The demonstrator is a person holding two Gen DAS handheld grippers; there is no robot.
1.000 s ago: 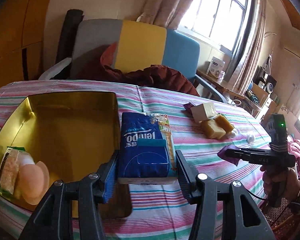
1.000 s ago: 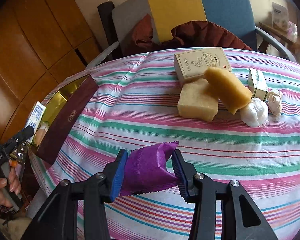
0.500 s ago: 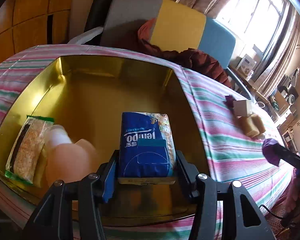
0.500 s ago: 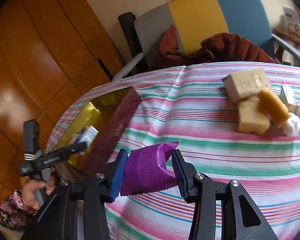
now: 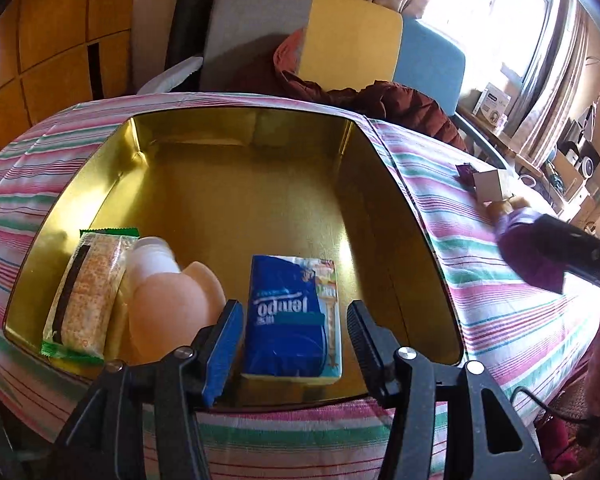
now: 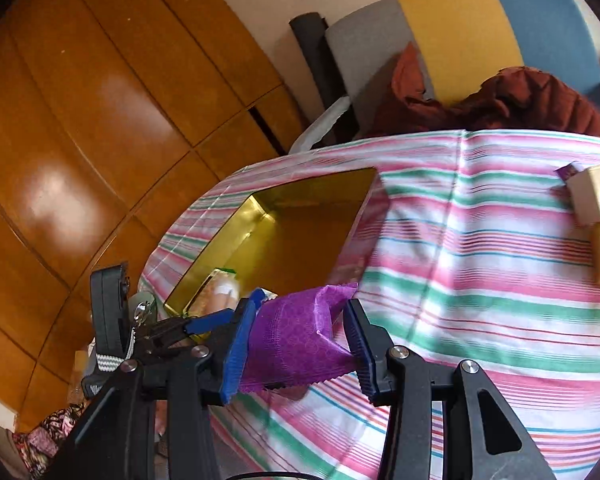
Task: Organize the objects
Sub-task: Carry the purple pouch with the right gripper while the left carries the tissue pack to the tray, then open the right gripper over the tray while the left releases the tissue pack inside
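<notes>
Left tool (image 5: 294,330) opening off tissue pack (image 5: 292,316); right tool (image 6: 296,338) grasping purple sachet (image 6: 296,336)

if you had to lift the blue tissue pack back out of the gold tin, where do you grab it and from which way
Grip the blue tissue pack across its two long side edges, coming down from above. It lies flat on the gold tin floor, so only its narrow width fits between gripper pads. The left gripper, jaws opening, already straddles it that way, and the peach pouch leaves room on that side.

Two close, downward wrist views, both on the gold tin (image 5: 384,184).
</notes>
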